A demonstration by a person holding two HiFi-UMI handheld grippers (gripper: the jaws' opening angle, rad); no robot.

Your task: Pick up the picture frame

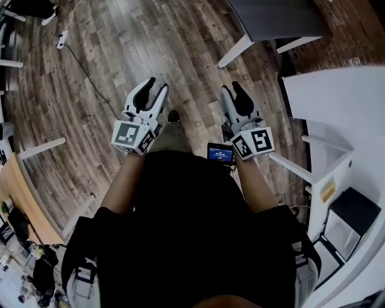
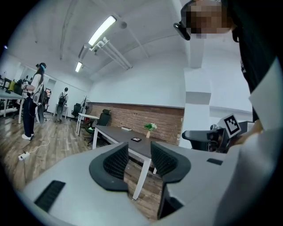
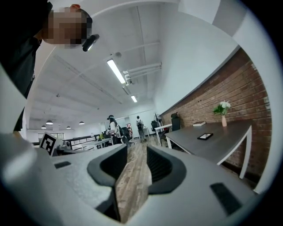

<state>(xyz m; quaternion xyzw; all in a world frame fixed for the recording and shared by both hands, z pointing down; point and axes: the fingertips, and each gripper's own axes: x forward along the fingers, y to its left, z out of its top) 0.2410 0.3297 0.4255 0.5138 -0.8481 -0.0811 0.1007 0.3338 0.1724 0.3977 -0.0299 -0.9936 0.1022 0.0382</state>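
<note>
The picture frame (image 2: 136, 139) is a small dark frame lying flat on a long dark grey table (image 2: 117, 134), far ahead of both grippers. In the right gripper view the frame (image 3: 205, 136) lies mid-table, off to the right. My left gripper (image 2: 139, 154) is open with nothing between its jaws. My right gripper (image 3: 137, 161) is open and empty too. In the head view the left gripper (image 1: 150, 95) and the right gripper (image 1: 236, 95) are held side by side at waist height over the wooden floor. The table's corner (image 1: 271, 18) shows at the top, and the frame is out of that view.
A white vase with a plant (image 3: 223, 108) and a book (image 3: 199, 124) sit on the table near the brick wall (image 3: 247, 95). White furniture (image 1: 337, 120) stands close on my right. Office chairs (image 2: 102, 118) and two people (image 2: 33, 99) are further off. A cable (image 1: 84, 69) trails across the floor.
</note>
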